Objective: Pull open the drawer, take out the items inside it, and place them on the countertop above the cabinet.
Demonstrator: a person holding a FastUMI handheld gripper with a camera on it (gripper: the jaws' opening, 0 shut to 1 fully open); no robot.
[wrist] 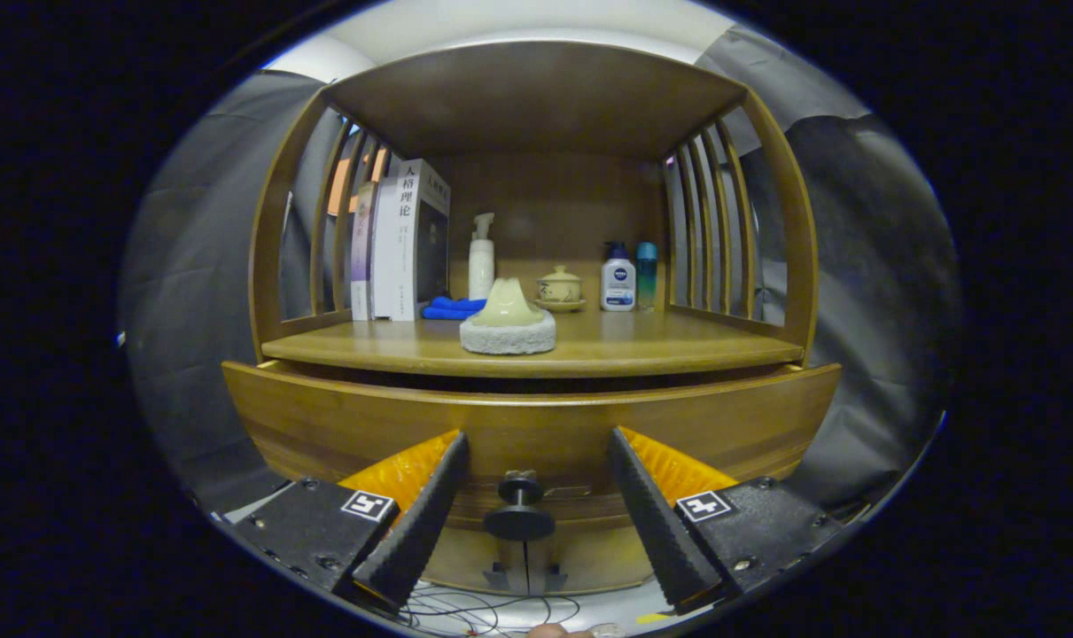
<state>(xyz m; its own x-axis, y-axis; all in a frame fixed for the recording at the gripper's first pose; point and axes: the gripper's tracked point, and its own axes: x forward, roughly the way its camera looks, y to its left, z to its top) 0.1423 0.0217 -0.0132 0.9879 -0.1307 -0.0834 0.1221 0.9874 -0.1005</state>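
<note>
A wooden cabinet stands before me with a drawer under its countertop. The drawer front stands slightly out from the cabinet, with a dark gap along its top edge; its inside is hidden. A dark round knob sits at the middle of the drawer front. My gripper is open, one finger on each side of the knob with clear gaps between them. A pale cone-shaped piece on a grey round base rests on the countertop near its front edge.
At the back of the countertop stand books, a white pump bottle, a blue cloth, a small lidded cup, a white lotion bottle and a teal bottle. Slatted side rails flank the shelf. Cables lie on the floor below.
</note>
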